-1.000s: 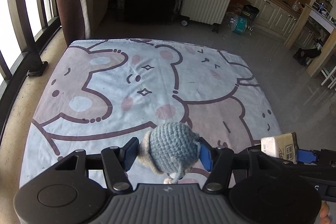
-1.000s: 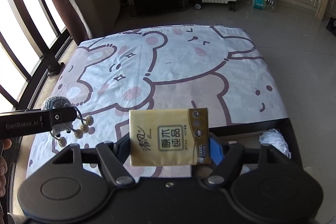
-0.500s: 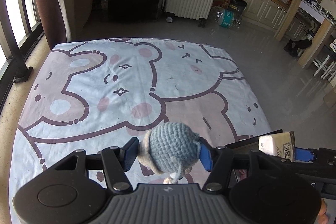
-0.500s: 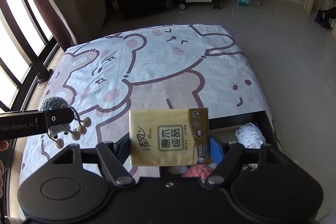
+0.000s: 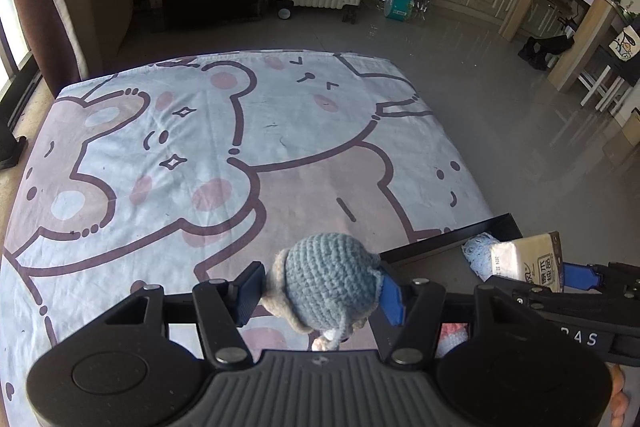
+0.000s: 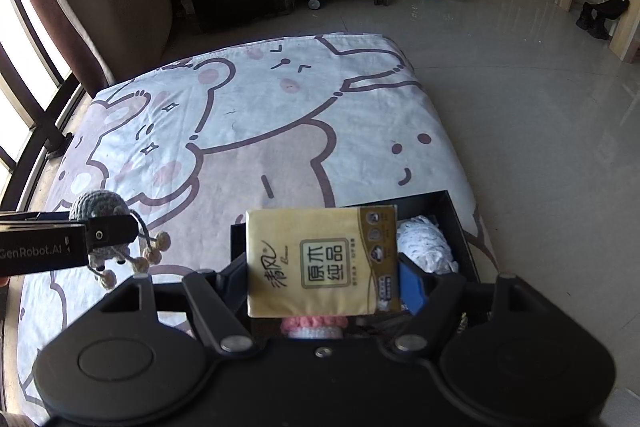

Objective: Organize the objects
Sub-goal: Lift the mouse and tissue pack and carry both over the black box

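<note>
Both grippers have travelled rightward over the cartoon-bear sheet [image 5: 240, 147] since a second ago, so the black box [image 6: 460, 223] at the sheet's near right corner now shows its contents: a white knit piece [image 6: 424, 243] and a pink one [image 6: 312, 325]. The left gripper [image 5: 320, 291] pinches a blue-grey crocheted toy [image 5: 328, 283] between its blue pads, jaws partly closed around it. The right gripper [image 6: 324, 283] clamps a yellow tissue pack [image 6: 320, 263] above the box's near-left part.
</note>
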`<control>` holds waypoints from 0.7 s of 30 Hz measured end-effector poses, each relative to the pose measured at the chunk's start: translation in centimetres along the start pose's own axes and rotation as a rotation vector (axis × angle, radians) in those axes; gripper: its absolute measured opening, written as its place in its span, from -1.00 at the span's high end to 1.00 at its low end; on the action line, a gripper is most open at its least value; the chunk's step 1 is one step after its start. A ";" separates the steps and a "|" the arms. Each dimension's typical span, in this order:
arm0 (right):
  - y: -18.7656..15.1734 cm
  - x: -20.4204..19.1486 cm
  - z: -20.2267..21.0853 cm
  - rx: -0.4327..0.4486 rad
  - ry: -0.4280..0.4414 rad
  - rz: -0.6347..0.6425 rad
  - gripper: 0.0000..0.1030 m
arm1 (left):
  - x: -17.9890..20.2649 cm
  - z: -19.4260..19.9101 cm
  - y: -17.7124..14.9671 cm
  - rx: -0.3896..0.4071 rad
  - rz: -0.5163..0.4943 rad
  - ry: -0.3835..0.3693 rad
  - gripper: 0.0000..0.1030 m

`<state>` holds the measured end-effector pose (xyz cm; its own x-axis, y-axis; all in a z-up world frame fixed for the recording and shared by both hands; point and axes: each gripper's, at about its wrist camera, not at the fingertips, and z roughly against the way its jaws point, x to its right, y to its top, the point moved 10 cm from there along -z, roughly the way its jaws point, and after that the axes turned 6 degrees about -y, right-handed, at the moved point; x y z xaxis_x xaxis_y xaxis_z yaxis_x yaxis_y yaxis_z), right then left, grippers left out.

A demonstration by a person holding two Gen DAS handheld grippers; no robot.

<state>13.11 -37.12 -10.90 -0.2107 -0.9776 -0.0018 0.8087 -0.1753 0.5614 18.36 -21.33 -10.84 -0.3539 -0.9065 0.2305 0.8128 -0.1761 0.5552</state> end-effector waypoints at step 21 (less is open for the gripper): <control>-1.2 3.2 -2.3 -0.016 -0.003 -0.036 -0.44 | 3.4 -2.1 0.6 0.009 0.005 -0.071 -0.17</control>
<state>12.77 -40.33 -13.49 -0.2414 -0.9702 -0.0198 0.8092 -0.2125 0.5478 18.62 -25.32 -11.36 -0.3816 -0.8780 0.2891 0.8109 -0.1679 0.5606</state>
